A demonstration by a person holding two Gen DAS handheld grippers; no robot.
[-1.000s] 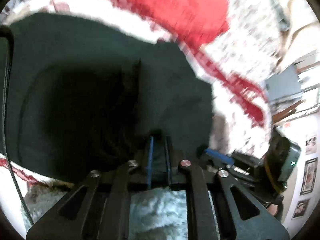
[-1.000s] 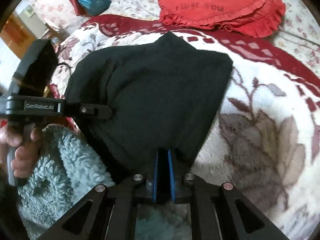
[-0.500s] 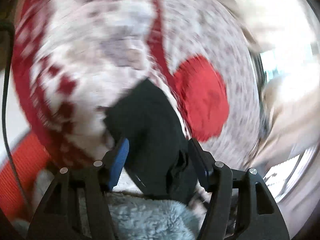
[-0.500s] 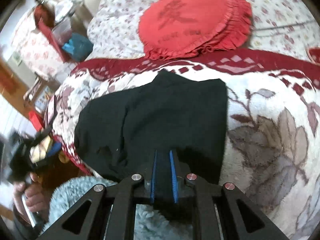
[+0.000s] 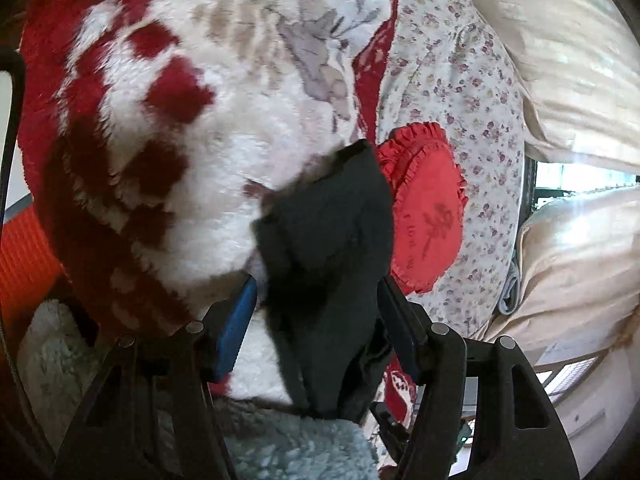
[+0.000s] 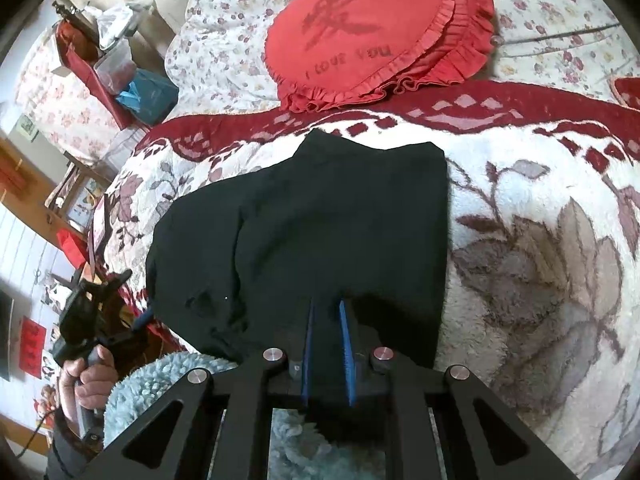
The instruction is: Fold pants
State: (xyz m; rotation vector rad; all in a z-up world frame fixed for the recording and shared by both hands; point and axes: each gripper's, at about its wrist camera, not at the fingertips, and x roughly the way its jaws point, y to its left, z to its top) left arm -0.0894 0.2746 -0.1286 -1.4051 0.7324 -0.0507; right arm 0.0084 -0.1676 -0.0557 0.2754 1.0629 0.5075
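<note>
The black pants (image 6: 328, 236) lie folded on the bed's fleece blanket (image 6: 540, 240); the right gripper (image 6: 326, 350) has its fingers clamped on the near hem; the left gripper (image 5: 316, 312) gapes apart around the side edge; judging, a regrasp comes next.

A bed is covered by a plush white blanket (image 6: 540, 240) patterned in dark red and grey-brown leaves; black pants (image 6: 320, 232) are spread flat upon it; beyond its red border, a round red ruffled cushion (image 6: 376, 28) is laid on a floral sheet (image 6: 224, 48).
</note>
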